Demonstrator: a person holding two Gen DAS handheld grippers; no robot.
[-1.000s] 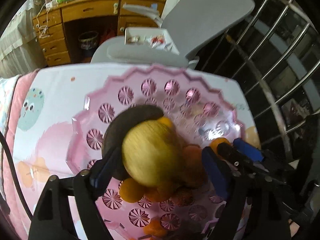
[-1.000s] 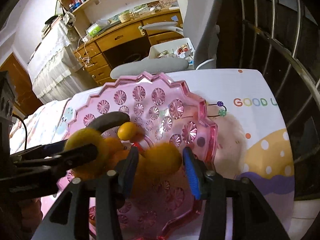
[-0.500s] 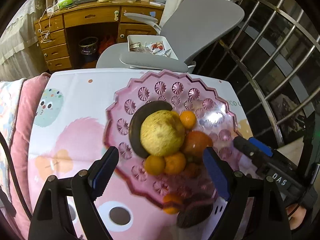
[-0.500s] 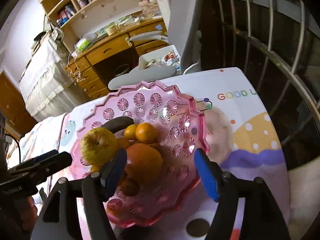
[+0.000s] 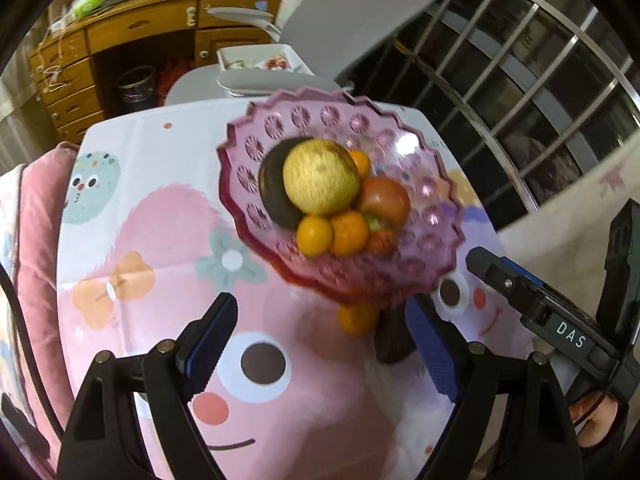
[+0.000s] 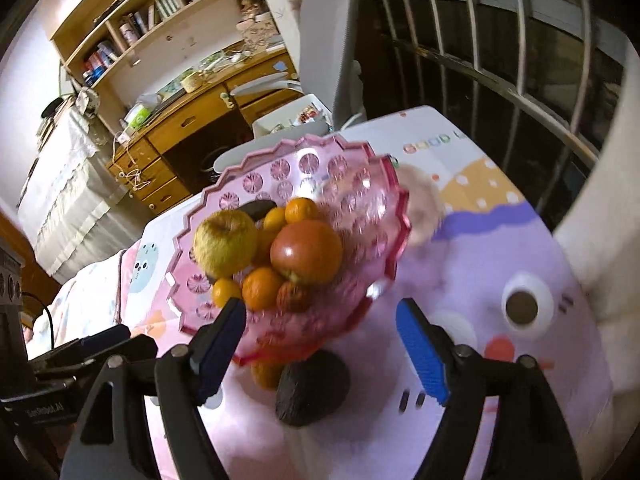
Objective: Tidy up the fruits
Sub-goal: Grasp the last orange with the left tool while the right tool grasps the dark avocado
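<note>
Most fruit already sits piled in the pink bowl [image 6: 360, 200], while a dark avocado [image 6: 312, 388] and one orange [image 5: 357, 318] remain on the tabletop [image 5: 160, 240] beside it, both grippers' jaws spread and empty.

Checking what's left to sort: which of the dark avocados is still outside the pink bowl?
The avocado lying on the tablecloth in front of the pink bowl, beside a stray orange. The other avocado lies inside, behind the yellow apple.
</note>
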